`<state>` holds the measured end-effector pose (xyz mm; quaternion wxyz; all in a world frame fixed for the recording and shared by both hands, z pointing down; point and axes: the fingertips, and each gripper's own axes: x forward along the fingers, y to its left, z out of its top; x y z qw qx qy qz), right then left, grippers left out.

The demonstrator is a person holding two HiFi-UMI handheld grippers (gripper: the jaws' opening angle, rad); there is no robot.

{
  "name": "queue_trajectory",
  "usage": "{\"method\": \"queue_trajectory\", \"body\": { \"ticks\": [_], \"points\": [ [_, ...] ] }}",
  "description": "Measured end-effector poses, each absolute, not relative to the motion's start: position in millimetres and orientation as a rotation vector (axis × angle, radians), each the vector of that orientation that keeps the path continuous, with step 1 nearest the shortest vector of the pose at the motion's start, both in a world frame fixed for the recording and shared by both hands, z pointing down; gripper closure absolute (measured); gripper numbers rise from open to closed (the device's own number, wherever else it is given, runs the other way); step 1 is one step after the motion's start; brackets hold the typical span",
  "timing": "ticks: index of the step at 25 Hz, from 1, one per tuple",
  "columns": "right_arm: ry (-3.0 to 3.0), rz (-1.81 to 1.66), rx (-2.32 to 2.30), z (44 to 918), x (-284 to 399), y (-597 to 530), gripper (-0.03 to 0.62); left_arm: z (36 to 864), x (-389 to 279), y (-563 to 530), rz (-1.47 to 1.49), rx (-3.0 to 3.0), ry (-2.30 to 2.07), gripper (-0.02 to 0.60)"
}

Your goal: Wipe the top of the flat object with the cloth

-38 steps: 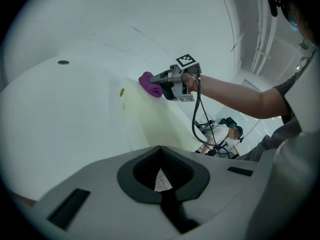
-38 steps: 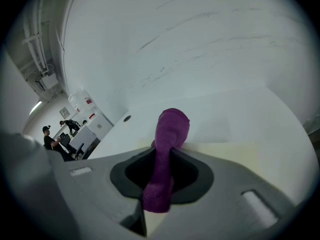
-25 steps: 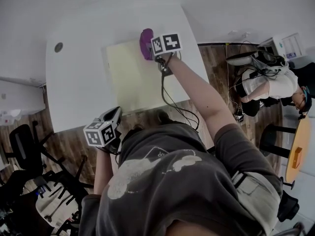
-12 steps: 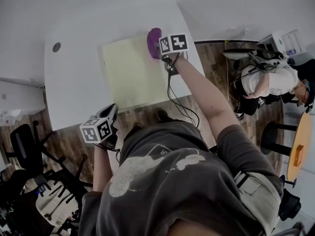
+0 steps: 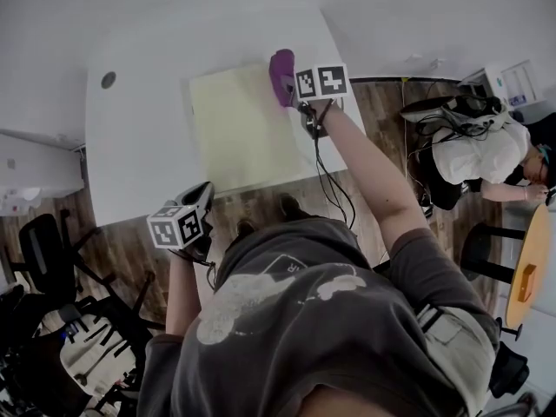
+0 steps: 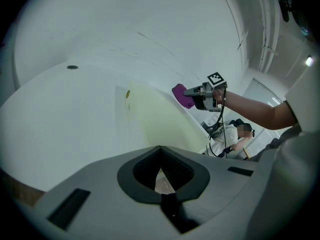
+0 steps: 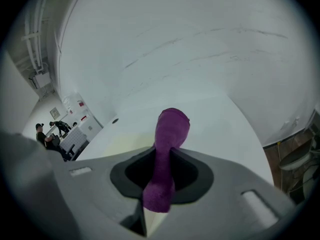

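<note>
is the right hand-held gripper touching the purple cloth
Touching. In the right gripper view the right hand-held gripper has its jaws closed on the purple cloth, which runs between them and sticks out past the tips.

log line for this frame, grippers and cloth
right gripper: shut on purple cloth | cloth: at far right corner of yellow sheet | left gripper: shut, empty, by near edge of table

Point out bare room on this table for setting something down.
Widest free patch: the table left of the yellow board, nearer than the grommet hole. A bare band runs beyond the board's far edge. Crowded: the board's far right corner, where the right gripper holds the purple cloth.
</note>
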<state>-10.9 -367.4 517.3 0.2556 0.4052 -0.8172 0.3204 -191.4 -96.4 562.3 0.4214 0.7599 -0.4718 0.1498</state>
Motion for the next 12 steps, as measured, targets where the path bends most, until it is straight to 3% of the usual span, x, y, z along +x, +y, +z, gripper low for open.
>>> {"method": "queue_trajectory", "body": {
  "ticks": [12],
  "points": [
    [-2.423, 0.766, 0.85, 465, -108, -320, 0.519, 563, -190, -95, 0.398, 1.932, -1.166, 0.581]
  ]
}}
